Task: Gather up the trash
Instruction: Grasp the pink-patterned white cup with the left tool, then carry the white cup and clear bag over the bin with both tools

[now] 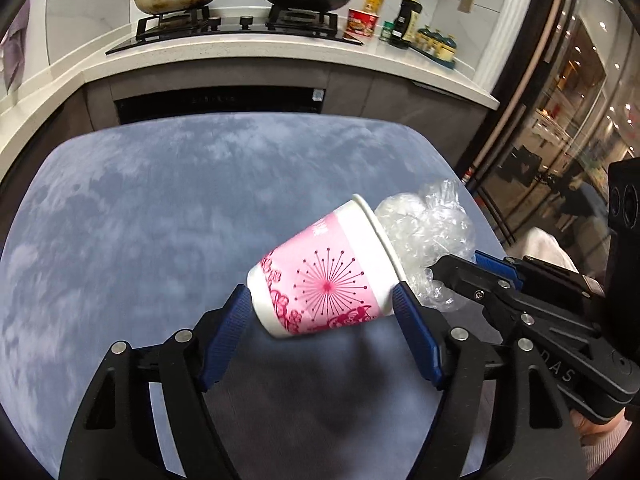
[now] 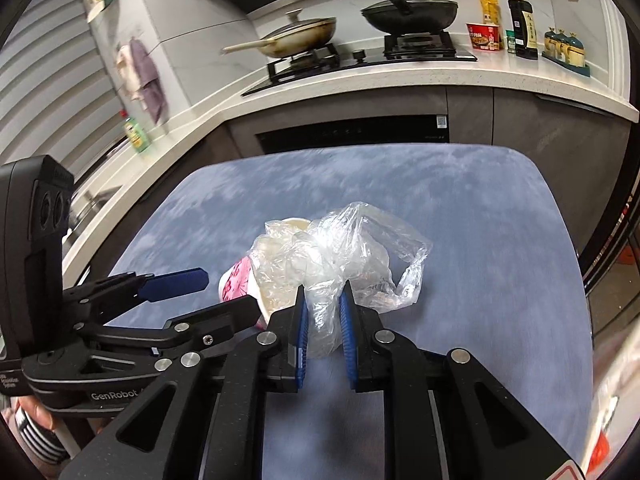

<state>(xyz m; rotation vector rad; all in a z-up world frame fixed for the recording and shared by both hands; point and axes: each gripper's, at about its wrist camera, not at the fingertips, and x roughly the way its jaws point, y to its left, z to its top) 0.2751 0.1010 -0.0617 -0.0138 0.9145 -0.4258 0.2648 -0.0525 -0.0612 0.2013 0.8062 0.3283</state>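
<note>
Currently: cup [image 1: 320,276] between my left gripper's [image 1: 320,304] pads; right gripper [image 2: 322,312] clamped on bag [image 2: 344,252].
Risk: I see only edge contact on the tilted cup; it may slip out and roll.

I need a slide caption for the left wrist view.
Left gripper holds pink paper cup; right gripper holds plastic bag.

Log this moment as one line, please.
left tool: closed on pink paper cup, tilted | right tool: shut on clear plastic bag at cup's mouth | blue table beneath
</note>
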